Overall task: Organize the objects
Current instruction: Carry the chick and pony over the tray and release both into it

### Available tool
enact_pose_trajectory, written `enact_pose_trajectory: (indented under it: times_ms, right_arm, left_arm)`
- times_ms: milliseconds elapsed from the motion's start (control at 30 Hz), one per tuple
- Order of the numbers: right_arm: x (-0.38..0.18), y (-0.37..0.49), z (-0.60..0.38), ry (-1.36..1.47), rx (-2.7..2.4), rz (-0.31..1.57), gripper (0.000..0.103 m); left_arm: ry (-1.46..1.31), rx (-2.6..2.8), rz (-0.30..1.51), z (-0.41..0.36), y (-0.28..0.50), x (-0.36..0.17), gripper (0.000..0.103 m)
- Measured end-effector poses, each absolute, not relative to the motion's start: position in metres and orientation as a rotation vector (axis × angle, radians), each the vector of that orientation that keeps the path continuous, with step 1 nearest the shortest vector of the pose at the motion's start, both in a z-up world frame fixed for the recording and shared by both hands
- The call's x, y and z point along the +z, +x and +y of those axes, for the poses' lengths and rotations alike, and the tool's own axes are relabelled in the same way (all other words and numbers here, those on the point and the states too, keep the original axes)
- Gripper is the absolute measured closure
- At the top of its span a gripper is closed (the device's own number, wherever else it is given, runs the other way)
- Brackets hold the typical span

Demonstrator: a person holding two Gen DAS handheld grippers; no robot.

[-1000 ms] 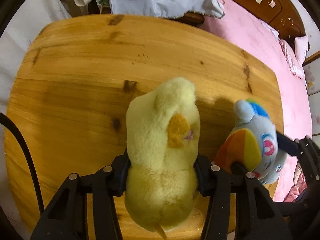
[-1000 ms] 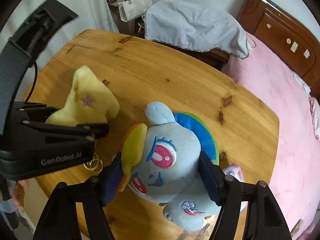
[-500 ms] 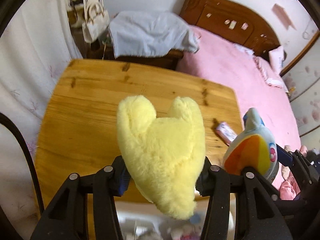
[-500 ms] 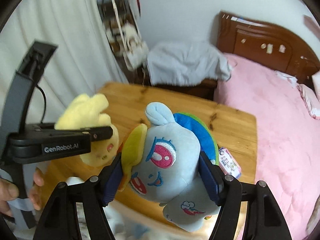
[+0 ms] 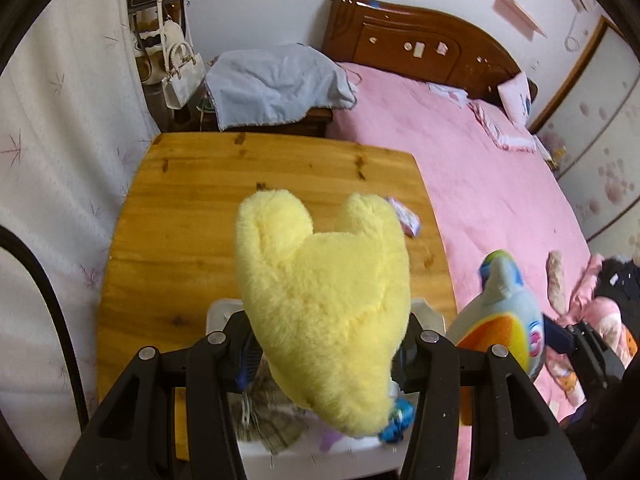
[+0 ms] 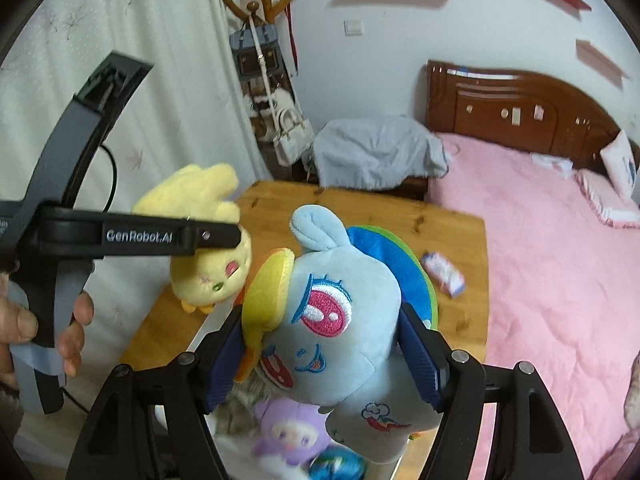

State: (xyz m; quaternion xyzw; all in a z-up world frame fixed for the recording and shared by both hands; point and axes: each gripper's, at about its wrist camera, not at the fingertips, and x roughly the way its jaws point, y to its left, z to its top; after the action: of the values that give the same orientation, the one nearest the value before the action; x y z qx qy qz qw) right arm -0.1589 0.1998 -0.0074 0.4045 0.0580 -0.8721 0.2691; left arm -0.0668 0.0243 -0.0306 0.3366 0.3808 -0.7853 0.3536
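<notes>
Wooden table point(image 5: 192, 216) behind; jaws squeeze fuzzy yellow plush point(image 5: 324, 304), smooth blue plush point(image 6: 340, 320).

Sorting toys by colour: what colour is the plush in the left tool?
Pale yellow plush, held in the left tool; clearest in the left wrist view.

yellow plush point(image 5: 320, 300) | blue pony point(image 6: 340, 320), rainbow mane, pink eye | purple doll point(image 6: 286, 436), blurred, maybe lilac | pink bed point(image 5: 480, 168)
</notes>
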Motion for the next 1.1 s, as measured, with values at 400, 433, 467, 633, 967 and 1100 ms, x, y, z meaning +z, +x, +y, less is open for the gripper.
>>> enact_pose_trajectory:
  times_ms: [400, 433, 467, 633, 967, 1100]
  right_arm:
    - [-0.054, -0.129, 0.222, 1.351, -2.275, 0.129, 0.028]
    - [-0.055, -0.125, 0.224, 1.362, -2.273, 0.123, 0.028]
    - [-0.056, -0.124, 0.225, 1.373, -2.27, 0.117, 0.028]
    - [-0.062, -0.12, 0.223, 1.412, -2.245, 0.12, 0.024]
    - [-0.05, -0.107, 0.206, 1.333, -2.257, 0.21, 0.023]
    - [-0.046, -0.104, 0.202, 1.313, -2.261, 0.222, 0.023]
  left_arm:
    - [0.981, -1.995, 1.03, 0.071, -0.076, -0.062, 0.049]
    - [0.99, -1.989, 1.038, 0.072, -0.077, -0.065, 0.049]
    - [0.996, -1.985, 1.039, 0.074, -0.077, -0.067, 0.049]
    - [1.028, -1.965, 1.04, 0.081, -0.079, -0.074, 0.049]
    - [0.997, -1.933, 1.019, 0.083, -0.07, -0.068, 0.026]
    - [0.979, -1.916, 1.018, 0.081, -0.065, -0.065, 0.026]
